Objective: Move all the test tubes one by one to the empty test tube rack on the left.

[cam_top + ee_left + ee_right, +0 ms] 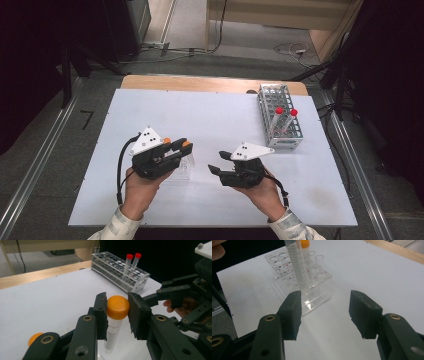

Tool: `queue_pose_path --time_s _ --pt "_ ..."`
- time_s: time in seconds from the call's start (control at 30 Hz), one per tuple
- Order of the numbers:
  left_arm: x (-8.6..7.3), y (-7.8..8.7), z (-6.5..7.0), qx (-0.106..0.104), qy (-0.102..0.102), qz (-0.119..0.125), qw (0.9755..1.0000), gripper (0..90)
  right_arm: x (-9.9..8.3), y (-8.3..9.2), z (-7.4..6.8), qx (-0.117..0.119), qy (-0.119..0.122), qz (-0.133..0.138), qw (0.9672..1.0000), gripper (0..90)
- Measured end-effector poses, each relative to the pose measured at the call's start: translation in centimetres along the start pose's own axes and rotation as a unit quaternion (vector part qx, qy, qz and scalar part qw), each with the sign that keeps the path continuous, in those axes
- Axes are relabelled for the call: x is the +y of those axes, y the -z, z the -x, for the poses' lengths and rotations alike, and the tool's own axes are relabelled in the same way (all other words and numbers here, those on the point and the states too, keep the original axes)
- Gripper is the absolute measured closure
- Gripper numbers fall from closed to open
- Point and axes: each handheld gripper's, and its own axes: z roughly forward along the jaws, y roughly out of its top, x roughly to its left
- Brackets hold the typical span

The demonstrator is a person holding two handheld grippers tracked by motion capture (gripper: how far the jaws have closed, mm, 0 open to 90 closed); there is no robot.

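The left gripper (176,148) pinched an orange-capped tube (115,317) by its cap, one pad on each side, and the tube hung upright between the jaws above the tabletop (210,120). In the high view this gripper was over a clear rack (183,169), which stood near the middle of the front half of the tabletop, a little toward the left edge. A second orange cap (34,338) showed low beside the left gripper's arm in the left gripper view. The right gripper (216,161) was just to the right of the clear rack, apart from it, with its jaws spread and nothing between them; they pointed toward the rack. In the right gripper view, the clear rack (308,290) held a tall tube with printed marks (295,267), and one more tube with an orange cap (305,243) stood behind it. A metal rack (280,117) stood near the far right corner of the tabletop, well apart from both grippers, and two red-capped tubes (286,122) leaned in its front end.
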Motion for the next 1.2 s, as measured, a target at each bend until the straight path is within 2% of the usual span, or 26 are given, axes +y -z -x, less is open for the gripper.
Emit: queue_pose_path --time_s 0.23,0.67,0.97,1.2 --pt "0.4 1.5 -1.5 0.027 0.007 0.013 0.9995 70.5 -0.3 0.2 0.6 -0.007 -0.007 0.001 0.9999 41.5" --pt "0.5 3.1 -4.2 0.076 0.018 0.009 0.9969 70.5 -0.5 0.3 1.1 -0.014 -0.014 0.0 0.9998 40.5" --pt "-0.1 2.9 -5.5 0.118 0.021 0.013 0.9927 70.4 -0.5 0.1 1.2 -0.019 -0.022 -0.006 0.9995 33.2" --pt "-0.4 2.5 -5.8 0.126 0.021 0.013 0.9917 70.4 -0.5 0.1 1.3 -0.023 -0.025 -0.007 0.9994 30.6"
